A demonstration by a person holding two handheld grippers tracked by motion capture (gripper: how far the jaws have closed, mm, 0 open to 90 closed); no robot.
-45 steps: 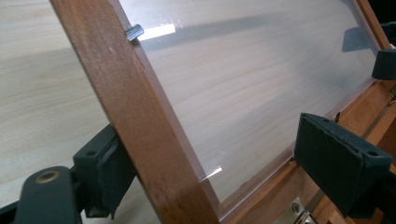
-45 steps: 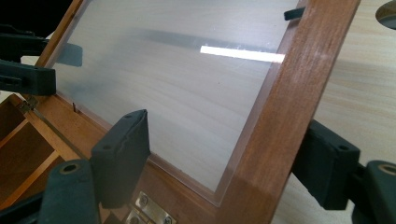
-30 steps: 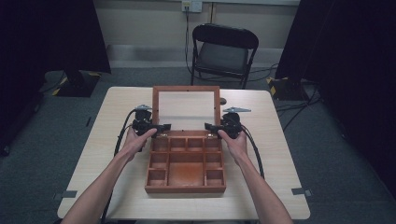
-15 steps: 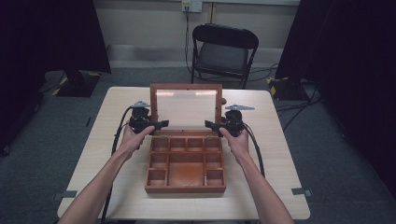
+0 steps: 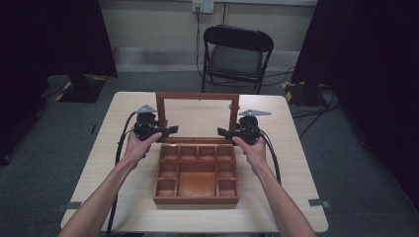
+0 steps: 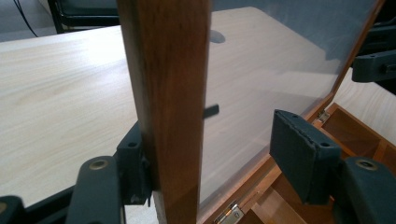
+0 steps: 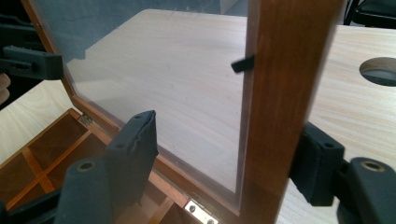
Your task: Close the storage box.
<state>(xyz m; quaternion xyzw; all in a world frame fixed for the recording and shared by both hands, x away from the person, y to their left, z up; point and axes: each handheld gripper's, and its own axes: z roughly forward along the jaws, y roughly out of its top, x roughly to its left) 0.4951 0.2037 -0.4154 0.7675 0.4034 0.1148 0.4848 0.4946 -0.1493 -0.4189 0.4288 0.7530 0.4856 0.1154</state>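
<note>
A wooden box (image 5: 195, 200) with several compartments sits mid-table, and its glass-paned lid (image 5: 197, 96) stands raised at the back. My left gripper (image 5: 170, 131) straddles the lid's left side rail (image 6: 163, 93). Its jaws have just been closing. The rear pad (image 6: 133, 163) touches the wood, and the front pad (image 6: 299, 154) stands apart from it. My right gripper (image 5: 222, 132) straddles the right rail (image 7: 285, 93) in the same way. There the rear pad (image 7: 315, 170) is against the wood, with a gap before the front pad (image 7: 135, 149).
The box rests on a light wooden table (image 5: 123, 163) with a round cable hole (image 7: 378, 70) behind the lid. A black folding chair (image 5: 237, 54) stands beyond the far edge. Cables trail from both grippers down the table's sides.
Both hands have risen slightly along the lid's side rails. The lid has tipped a little with them, and the left jaws have narrowed around their rail.
</note>
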